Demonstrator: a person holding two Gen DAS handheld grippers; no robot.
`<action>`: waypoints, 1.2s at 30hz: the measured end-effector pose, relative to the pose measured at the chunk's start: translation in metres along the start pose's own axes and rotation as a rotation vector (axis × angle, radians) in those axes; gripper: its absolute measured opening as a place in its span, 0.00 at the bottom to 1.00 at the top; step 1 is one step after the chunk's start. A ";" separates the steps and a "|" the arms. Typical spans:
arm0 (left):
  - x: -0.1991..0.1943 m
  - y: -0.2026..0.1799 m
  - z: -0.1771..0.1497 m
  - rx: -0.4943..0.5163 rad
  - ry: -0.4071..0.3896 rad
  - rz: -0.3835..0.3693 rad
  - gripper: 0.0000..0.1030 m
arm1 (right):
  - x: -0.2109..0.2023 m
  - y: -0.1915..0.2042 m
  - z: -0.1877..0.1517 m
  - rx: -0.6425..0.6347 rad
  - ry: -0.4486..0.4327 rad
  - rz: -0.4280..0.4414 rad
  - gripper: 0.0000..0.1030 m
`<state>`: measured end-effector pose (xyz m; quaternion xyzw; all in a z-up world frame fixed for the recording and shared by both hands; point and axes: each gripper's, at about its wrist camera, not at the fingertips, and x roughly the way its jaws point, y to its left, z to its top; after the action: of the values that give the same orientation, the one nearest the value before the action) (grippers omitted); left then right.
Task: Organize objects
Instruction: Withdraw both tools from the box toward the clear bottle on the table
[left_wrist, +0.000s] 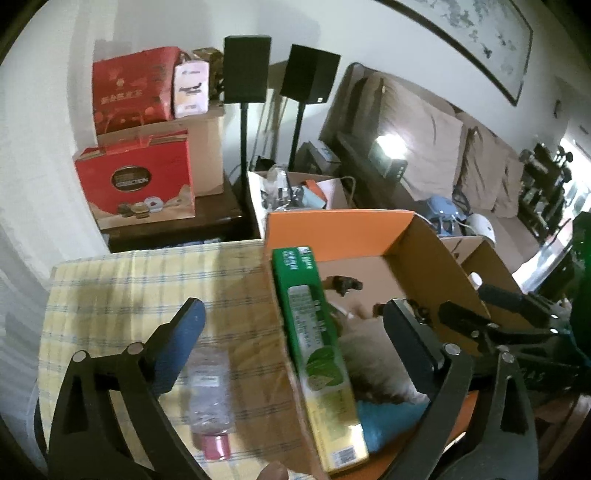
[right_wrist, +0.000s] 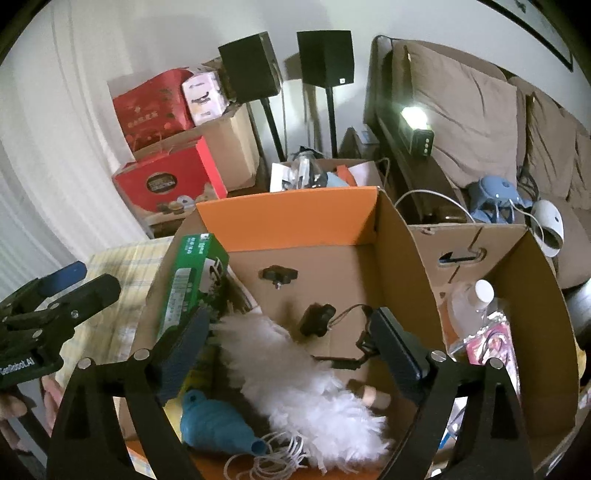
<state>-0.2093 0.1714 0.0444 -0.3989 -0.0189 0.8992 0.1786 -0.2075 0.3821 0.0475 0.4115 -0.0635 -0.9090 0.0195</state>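
Note:
An open cardboard box (right_wrist: 402, 258) with an orange flap stands on a table under a yellow checked cloth (left_wrist: 147, 295). In it lie a white feather duster (right_wrist: 295, 380), a teal funnel-shaped thing (right_wrist: 214, 424), a coil of white cord (right_wrist: 266, 458) and small black parts (right_wrist: 316, 317). A tall green carton (left_wrist: 317, 332) leans against the box's left wall. My left gripper (left_wrist: 295, 332) is open, straddling that wall and the carton without touching them. My right gripper (right_wrist: 291, 339) hangs open above the duster. A clear bottle with a pink cap (left_wrist: 210, 398) lies on the cloth.
A second cardboard box (right_wrist: 517, 251) on the right holds a white-capped bottle (right_wrist: 476, 299) and a pink packet (right_wrist: 491, 343). Behind stand red gift boxes (left_wrist: 136, 184), two black speakers on stands (left_wrist: 245, 74), a cluttered box (left_wrist: 295, 192) and a brown sofa (right_wrist: 480, 110).

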 end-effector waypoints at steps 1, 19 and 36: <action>-0.001 0.003 -0.001 -0.002 -0.001 0.001 1.00 | -0.001 0.002 0.000 -0.004 -0.004 -0.002 0.91; -0.048 0.049 -0.028 -0.024 -0.008 0.045 1.00 | -0.028 0.056 -0.012 -0.082 -0.053 0.021 1.00; -0.070 0.096 -0.079 -0.062 0.010 0.059 1.00 | -0.033 0.120 -0.040 -0.120 -0.045 0.140 1.00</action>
<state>-0.1386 0.0492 0.0232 -0.4090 -0.0339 0.9012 0.1395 -0.1578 0.2621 0.0619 0.3835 -0.0376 -0.9166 0.1060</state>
